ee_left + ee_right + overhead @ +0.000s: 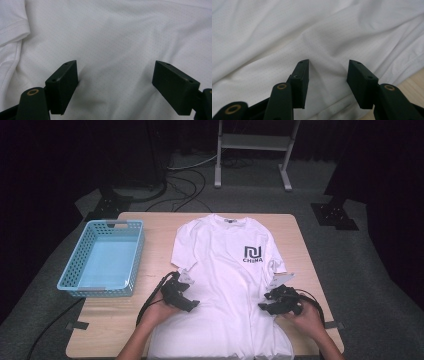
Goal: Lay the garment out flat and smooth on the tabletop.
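1. Left gripper (pixel 192 304) hangs low over the white T-shirt (pixel 225 270), jaws spread wide, nothing between them.
2. Right gripper (pixel 264 306) has jaws apart, tips on the cloth near its edge.
3. T-shirt lies flat on the wooden table (pixel 160 227), beside a blue basket (pixel 75 255).

The bottom of the white shirt (pixel 227 270) runs off the lower edge of the high view. The person's arms are cut off there too. The small tag at the shirt's neck, near the top middle, is too tiny to read. In the left gripper view, the sleeve (pixel 12 22) at the upper left runs off the picture's edge.
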`<action>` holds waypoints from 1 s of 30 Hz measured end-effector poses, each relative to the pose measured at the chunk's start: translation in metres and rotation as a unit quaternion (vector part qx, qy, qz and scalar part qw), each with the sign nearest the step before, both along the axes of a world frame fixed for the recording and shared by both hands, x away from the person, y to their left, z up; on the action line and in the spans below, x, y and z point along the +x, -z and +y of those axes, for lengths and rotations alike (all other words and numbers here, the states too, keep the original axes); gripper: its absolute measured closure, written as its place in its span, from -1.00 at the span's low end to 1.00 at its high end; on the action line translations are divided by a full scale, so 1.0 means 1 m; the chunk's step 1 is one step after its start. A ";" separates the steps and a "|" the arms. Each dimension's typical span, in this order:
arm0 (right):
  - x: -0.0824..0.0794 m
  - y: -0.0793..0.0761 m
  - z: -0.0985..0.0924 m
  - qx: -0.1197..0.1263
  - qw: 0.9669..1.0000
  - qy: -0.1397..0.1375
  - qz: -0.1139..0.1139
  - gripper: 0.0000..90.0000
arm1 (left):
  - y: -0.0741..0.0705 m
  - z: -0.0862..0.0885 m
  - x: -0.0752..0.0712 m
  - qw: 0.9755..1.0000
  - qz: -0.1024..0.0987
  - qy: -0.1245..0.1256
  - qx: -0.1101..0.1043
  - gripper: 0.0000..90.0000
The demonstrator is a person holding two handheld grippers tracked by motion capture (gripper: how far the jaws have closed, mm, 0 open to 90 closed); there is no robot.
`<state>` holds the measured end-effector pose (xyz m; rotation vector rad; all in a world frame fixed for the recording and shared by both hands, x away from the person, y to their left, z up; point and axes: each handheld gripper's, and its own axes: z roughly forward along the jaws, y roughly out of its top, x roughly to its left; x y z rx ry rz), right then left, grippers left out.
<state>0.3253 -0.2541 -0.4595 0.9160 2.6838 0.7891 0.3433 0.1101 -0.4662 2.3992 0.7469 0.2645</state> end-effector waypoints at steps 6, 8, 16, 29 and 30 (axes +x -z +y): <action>-0.007 0.001 -0.019 -0.001 1.000 0.001 -0.001 0.07 | 0.000 0.007 -0.018 1.000 0.001 -0.001 0.003 -0.56; -0.013 0.001 -0.019 0.001 1.000 -0.001 -0.001 0.05 | 0.000 0.008 -0.024 1.000 0.002 -0.001 0.005 -0.56; -0.042 0.002 -0.022 0.002 1.000 -0.030 0.000 -0.06 | -0.003 0.013 -0.057 1.000 0.022 0.012 0.008 -0.56; -0.016 -0.020 -0.017 0.007 1.000 -0.009 -0.027 -0.31 | -0.015 -0.011 -0.032 0.999 -0.014 0.045 -0.020 -0.74; -0.006 -0.020 -0.019 0.015 0.999 0.001 -0.032 -0.32 | -0.015 -0.015 -0.023 0.998 -0.022 0.045 -0.023 -0.74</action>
